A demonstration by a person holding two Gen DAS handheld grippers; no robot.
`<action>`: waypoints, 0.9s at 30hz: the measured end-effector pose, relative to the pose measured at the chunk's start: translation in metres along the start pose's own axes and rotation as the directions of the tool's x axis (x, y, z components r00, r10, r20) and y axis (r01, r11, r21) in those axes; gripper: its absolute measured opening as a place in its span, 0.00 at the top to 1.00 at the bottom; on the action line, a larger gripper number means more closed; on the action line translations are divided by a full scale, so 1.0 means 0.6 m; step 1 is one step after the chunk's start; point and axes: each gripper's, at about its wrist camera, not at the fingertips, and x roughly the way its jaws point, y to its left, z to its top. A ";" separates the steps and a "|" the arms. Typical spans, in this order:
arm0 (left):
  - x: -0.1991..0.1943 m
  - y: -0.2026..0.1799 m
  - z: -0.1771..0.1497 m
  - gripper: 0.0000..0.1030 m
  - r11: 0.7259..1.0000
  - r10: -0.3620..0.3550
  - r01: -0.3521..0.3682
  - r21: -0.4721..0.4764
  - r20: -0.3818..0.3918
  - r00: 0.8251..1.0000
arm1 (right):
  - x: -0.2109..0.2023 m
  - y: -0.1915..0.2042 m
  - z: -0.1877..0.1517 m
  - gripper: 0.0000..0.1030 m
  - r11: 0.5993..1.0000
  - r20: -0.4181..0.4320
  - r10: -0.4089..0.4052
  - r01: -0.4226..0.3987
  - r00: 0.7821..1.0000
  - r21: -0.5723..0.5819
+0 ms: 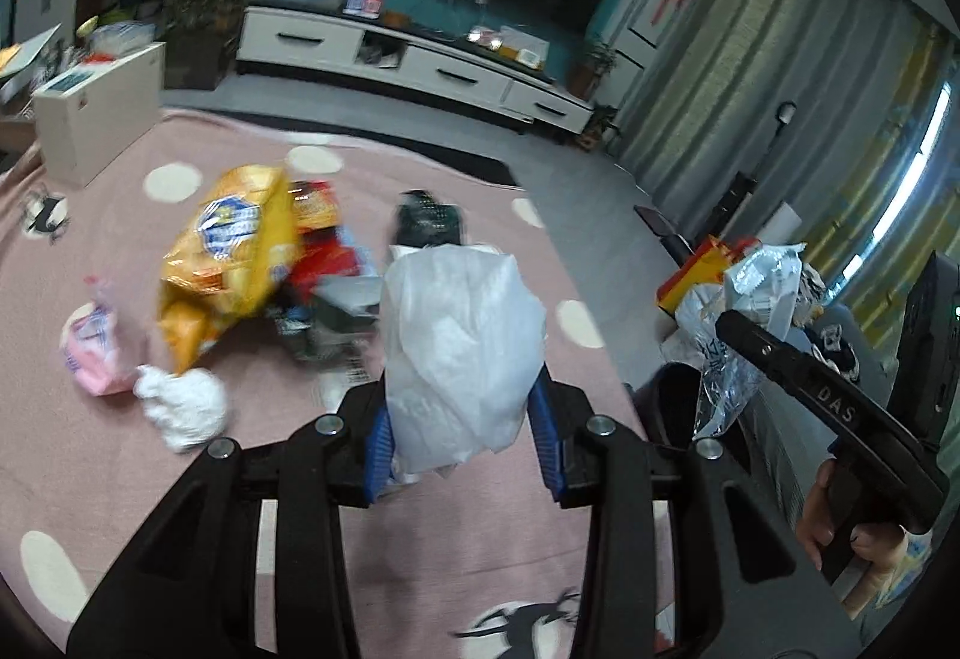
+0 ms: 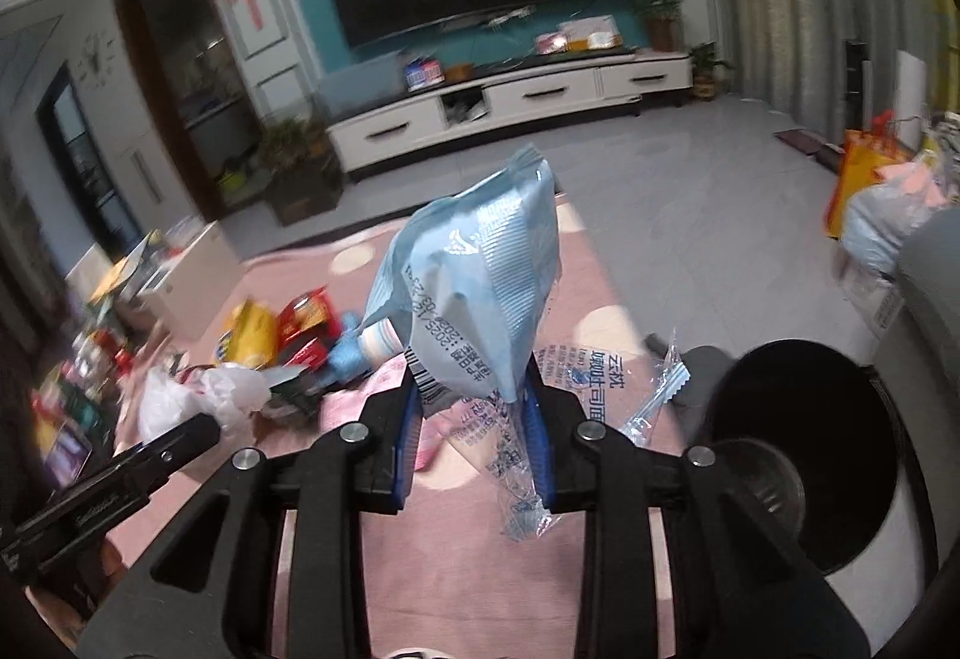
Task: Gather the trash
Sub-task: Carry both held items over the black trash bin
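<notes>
My left gripper [image 1: 462,419] is shut on a crumpled white plastic bag [image 1: 456,347] and holds it above the pink rug [image 1: 180,479]. My right gripper [image 2: 474,407] is shut on a light blue snack wrapper [image 2: 480,275], held upright above the rug. A white-walled trash bin with a black opening [image 2: 810,449] stands close at the right of the right gripper. The right gripper also shows in the left wrist view [image 1: 720,323], with a clear wrapper [image 1: 720,377] hanging from it. A pile of trash lies on the rug: a yellow chip bag [image 1: 234,251], red packets [image 1: 318,239], a pink packet [image 1: 96,341], a white tissue wad [image 1: 180,407].
A clear printed wrapper [image 2: 600,377] lies on the rug beside the bin. A white box [image 1: 96,119] stands at the rug's far left. A white TV cabinet [image 1: 408,59] runs along the far wall. Full bags [image 2: 876,203] stand at the right by the curtains.
</notes>
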 end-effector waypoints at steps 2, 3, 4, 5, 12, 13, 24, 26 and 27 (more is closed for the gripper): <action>0.008 -0.037 0.000 0.63 0.999 -0.028 0.028 0.033 -0.005 1.000 | -0.015 -0.022 0.003 0.70 0.999 0.023 -0.034 0.034 0.999 0.021; 0.013 -0.054 0.000 0.63 0.998 -0.038 0.038 0.050 -0.007 0.999 | -0.026 -0.039 0.004 0.70 0.998 0.039 -0.055 0.053 0.998 0.044; 0.018 -0.075 -0.001 0.63 0.997 -0.044 0.045 0.067 -0.007 0.999 | -0.031 -0.048 0.004 0.70 0.997 0.047 -0.063 0.060 0.997 0.056; 0.023 -0.093 -0.002 0.63 0.995 -0.047 0.048 0.082 -0.007 0.999 | -0.043 -0.066 0.005 0.70 0.994 0.064 -0.081 0.076 0.995 0.081; 0.075 -0.210 -0.024 0.63 0.978 -0.115 0.123 0.166 -0.060 0.992 | -0.100 -0.175 -0.008 0.70 0.958 0.126 -0.186 0.152 0.974 0.243; 0.086 -0.232 -0.031 0.63 0.974 -0.125 0.136 0.183 -0.071 0.990 | -0.105 -0.191 -0.012 0.70 0.949 0.125 -0.208 0.169 0.970 0.267; 0.213 -0.377 -0.097 0.62 0.913 -0.276 0.346 0.216 -0.298 0.914 | -0.101 -0.328 -0.056 0.67 0.845 0.045 -0.276 0.220 0.960 0.488; 0.234 -0.390 -0.108 0.62 0.911 -0.271 0.349 0.220 -0.319 0.908 | -0.099 -0.344 -0.065 0.67 0.831 0.037 -0.267 0.210 0.963 0.515; 0.245 -0.394 -0.111 0.62 0.911 -0.269 0.350 0.220 -0.326 0.906 | -0.096 -0.354 -0.069 0.67 0.823 0.032 -0.258 0.202 0.966 0.530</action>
